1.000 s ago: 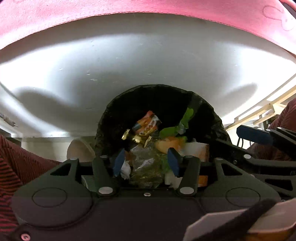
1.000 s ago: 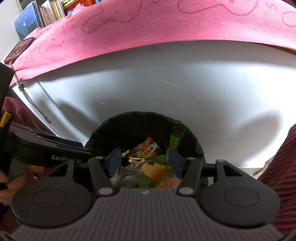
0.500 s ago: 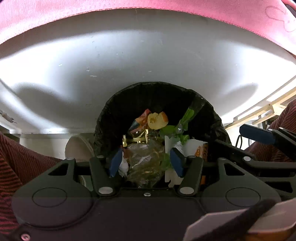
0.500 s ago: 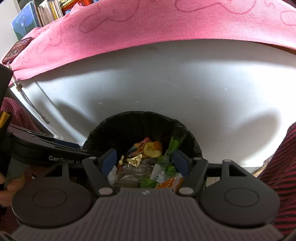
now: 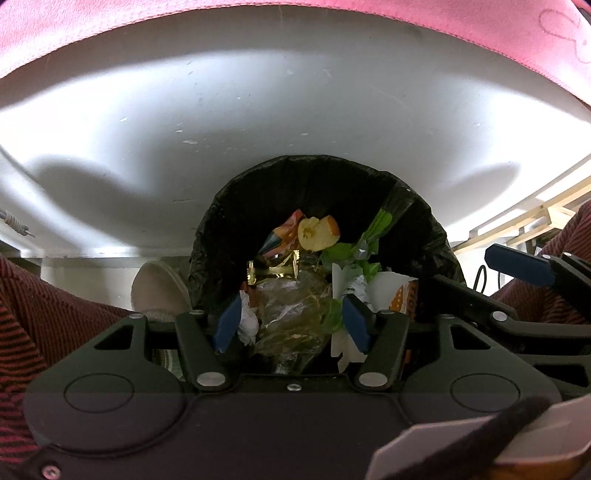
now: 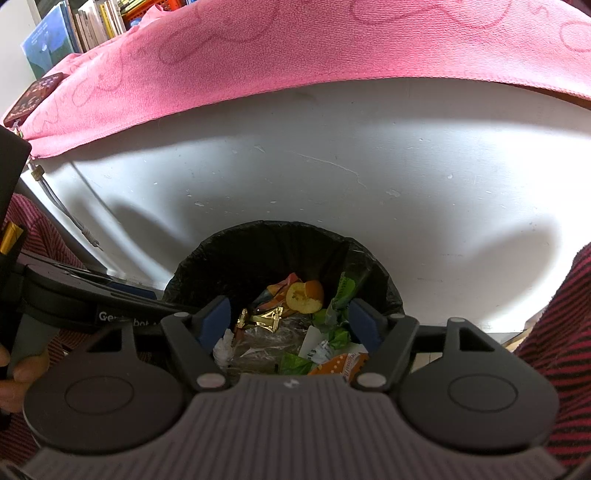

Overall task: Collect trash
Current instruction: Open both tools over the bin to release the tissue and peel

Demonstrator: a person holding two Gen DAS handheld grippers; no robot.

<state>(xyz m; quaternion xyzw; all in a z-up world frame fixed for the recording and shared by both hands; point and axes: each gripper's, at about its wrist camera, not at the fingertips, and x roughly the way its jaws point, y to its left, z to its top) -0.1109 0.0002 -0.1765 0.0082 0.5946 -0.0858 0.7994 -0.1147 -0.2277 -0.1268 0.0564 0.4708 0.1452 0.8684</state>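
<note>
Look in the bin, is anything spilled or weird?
Nothing stands out. The orange peel, gold wrapper and green wrappers all lie inside the black-lined bin, none over the rim. Both grippers hover open above it, holding nothing.

1. The left gripper (image 5: 291, 319) is held above a black-lined trash bin (image 5: 236, 206); its jaws have just been opening, and nothing is gripped between them.
2. An orange peel (image 5: 317, 232), gold foil wrappers (image 5: 273, 271), clear plastic (image 5: 291, 306) and green wrappers (image 5: 376, 225) are seen inside the bin.
3. The right gripper (image 5: 524, 264) is seen at the right edge.
4. A pink cloth (image 5: 147, 26) is draped across the top.
</note>
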